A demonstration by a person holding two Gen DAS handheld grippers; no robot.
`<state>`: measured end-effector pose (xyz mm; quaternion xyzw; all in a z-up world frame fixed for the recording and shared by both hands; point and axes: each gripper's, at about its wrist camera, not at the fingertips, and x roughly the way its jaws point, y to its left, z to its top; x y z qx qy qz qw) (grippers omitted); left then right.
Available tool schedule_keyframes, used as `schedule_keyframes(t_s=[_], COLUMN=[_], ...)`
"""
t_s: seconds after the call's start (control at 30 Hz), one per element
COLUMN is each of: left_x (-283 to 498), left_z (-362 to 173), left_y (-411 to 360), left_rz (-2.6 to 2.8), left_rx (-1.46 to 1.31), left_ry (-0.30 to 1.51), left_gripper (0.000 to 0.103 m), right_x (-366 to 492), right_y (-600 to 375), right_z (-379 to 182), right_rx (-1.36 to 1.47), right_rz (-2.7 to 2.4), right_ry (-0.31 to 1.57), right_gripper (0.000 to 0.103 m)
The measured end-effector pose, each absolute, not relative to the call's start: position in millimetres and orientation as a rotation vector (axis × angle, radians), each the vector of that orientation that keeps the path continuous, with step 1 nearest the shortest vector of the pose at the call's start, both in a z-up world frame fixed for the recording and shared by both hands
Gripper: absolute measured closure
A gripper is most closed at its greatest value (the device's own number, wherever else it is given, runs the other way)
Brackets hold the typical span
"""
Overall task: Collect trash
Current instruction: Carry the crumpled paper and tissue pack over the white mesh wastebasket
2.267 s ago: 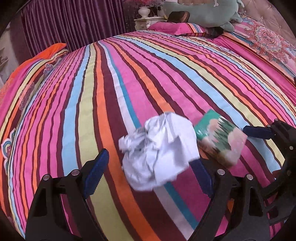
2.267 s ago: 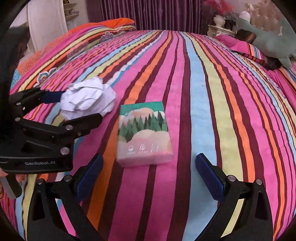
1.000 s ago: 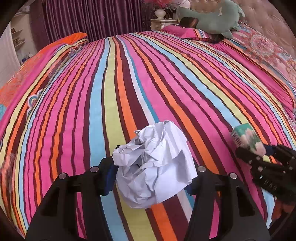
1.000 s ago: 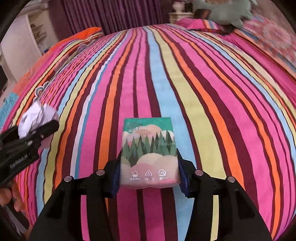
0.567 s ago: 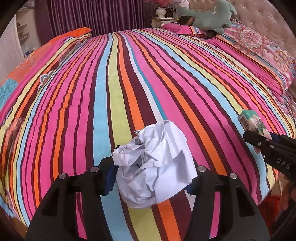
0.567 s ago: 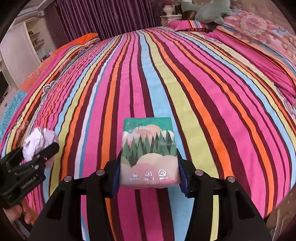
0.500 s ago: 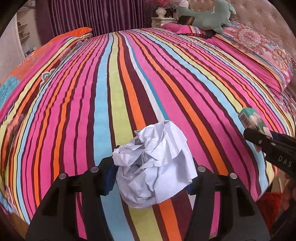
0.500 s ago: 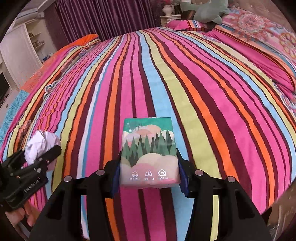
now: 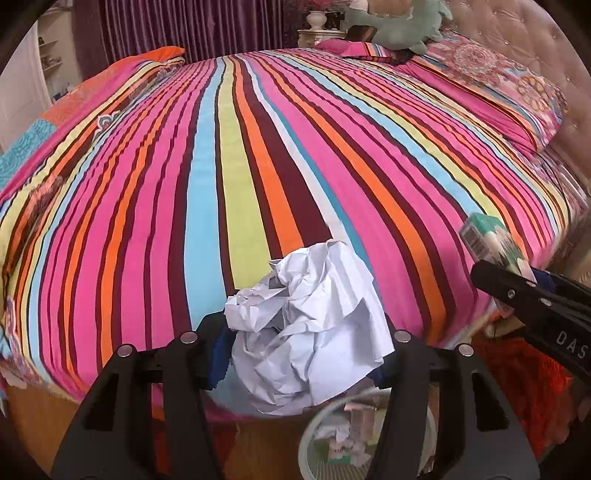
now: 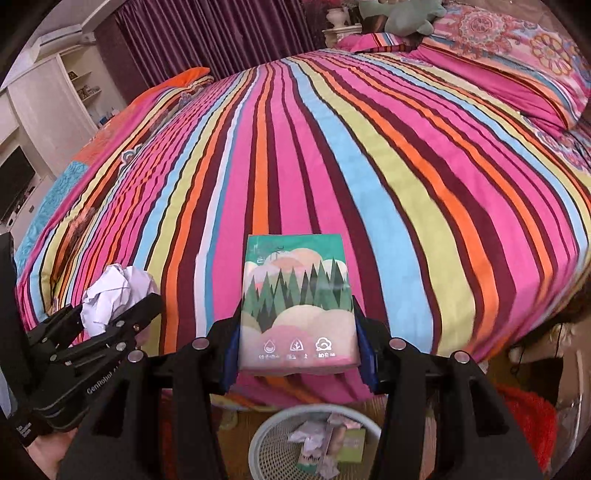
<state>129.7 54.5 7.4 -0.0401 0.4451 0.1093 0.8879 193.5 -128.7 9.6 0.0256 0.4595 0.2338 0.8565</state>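
Note:
My left gripper (image 9: 301,350) is shut on a crumpled white paper ball (image 9: 310,325), held past the near edge of the striped bed (image 9: 221,166). My right gripper (image 10: 299,347) is shut on a green tissue pack with a forest picture (image 10: 297,302), also held off the bed's near edge. A white mesh waste basket (image 10: 266,439) holding several scraps stands on the floor below both grippers; it also shows in the left wrist view (image 9: 314,424). The left gripper and paper ball (image 10: 114,295) show at the left of the right wrist view; the tissue pack (image 9: 487,236) shows at the right of the left wrist view.
Patterned pillows (image 9: 498,77) and a green plush toy (image 9: 399,22) lie at the head of the bed. A red fluffy rug (image 10: 528,417) lies on the floor right of the basket. White shelving (image 10: 48,103) and a dark screen (image 10: 14,181) stand at the left.
Both grippers closed on their items, lifted them and drew back from the bed. The bed's near edge, the floor and the basket have come into view below.

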Motion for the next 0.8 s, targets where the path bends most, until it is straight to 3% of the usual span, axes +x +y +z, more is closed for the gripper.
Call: schedule_keyframes(t_s=[0.43, 0.8], left_x=[57, 46], left_z=[-18, -74], left_y=[17, -11], left_rz=[0.189, 0.111], left_rx=[-0.117, -0.169], left_ry=[0.985, 1.209], left_gripper=[0.047, 0.047], right_x=[133, 126], right_y=[-152, -178], right_z=[-1, -66], right_rx=[0.069, 0.214], right_rz=[0.446, 0.349], right_ry=[1.011, 1.323], right_gripper=[0.055, 0.055])
